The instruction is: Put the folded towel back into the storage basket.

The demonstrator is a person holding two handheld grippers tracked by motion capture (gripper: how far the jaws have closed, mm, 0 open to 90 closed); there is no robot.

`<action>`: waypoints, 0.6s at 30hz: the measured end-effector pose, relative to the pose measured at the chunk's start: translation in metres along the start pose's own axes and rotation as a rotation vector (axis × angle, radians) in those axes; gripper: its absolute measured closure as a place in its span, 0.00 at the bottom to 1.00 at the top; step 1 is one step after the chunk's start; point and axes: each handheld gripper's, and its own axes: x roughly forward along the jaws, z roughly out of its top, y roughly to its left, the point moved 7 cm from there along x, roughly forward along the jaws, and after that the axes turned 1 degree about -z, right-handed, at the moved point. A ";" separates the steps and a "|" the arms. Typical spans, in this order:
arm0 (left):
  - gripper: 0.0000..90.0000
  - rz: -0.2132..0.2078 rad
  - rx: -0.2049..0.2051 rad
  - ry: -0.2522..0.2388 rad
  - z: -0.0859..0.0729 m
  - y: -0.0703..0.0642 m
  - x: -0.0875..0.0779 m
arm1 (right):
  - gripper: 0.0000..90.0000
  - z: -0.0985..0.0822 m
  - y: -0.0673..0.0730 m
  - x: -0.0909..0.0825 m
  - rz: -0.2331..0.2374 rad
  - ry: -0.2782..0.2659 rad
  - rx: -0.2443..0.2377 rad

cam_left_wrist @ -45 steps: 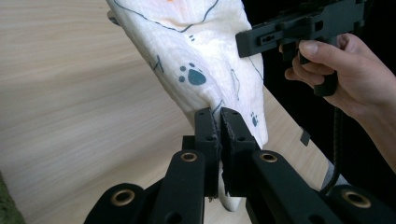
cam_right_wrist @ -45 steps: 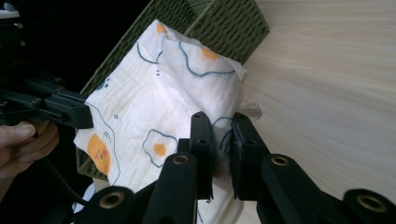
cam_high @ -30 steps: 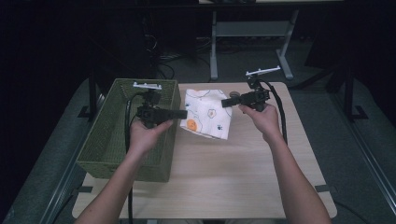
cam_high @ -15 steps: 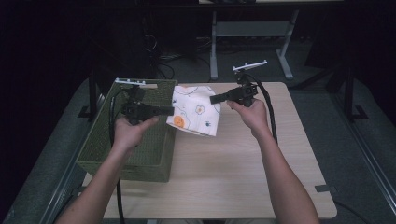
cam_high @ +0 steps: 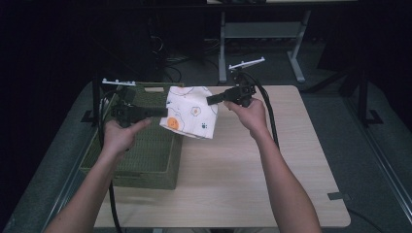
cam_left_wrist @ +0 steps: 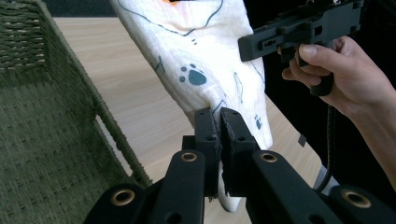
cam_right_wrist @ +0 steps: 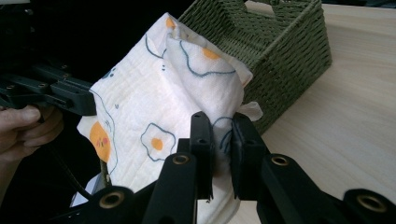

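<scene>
A: In the high view, what is found changed from a second ago?

B: The white printed cloth (cam_high: 191, 112) was held over the table (cam_high: 272, 174), just right of the green woven basket (cam_high: 145, 155). It is now carried further left and a little higher, so that its left part hangs above the basket's right rim. Both hands have been shifted left with it. The cloth is stretched between the left gripper (cam_high: 163, 112) and the right gripper (cam_high: 210, 101), clear of the table.

A: And the basket?

B: Its place at the table's left edge is unchanged. Nothing can be made out inside it; only woven floor is seen.

A: What is shown in the left gripper view?

B: The left gripper (cam_left_wrist: 220, 116) is seen with its jaws pressed together on an edge of the cloth (cam_left_wrist: 205, 60), a thin fold being pinched between them. The basket (cam_left_wrist: 42, 140) lies at the left, its inner wall and floor bare. The right gripper is held in a hand (cam_left_wrist: 345, 74) beyond the cloth.

A: And the right gripper view?

B: The right gripper (cam_right_wrist: 223, 122) is clamped on another edge of the cloth (cam_right_wrist: 154, 102), which is bunched above the jaws. The basket (cam_right_wrist: 275, 51) stands behind it on the table (cam_right_wrist: 355, 116); its inside is hidden from here.
</scene>
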 end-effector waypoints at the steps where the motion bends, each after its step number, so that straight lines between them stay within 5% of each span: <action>1: 0.97 0.003 0.001 0.003 0.000 0.001 -0.001 | 0.90 0.000 0.000 0.001 0.000 0.002 -0.002; 18: 0.97 0.028 -0.028 -0.019 -0.006 0.023 -0.033 | 0.89 0.012 0.019 0.034 0.025 0.026 -0.020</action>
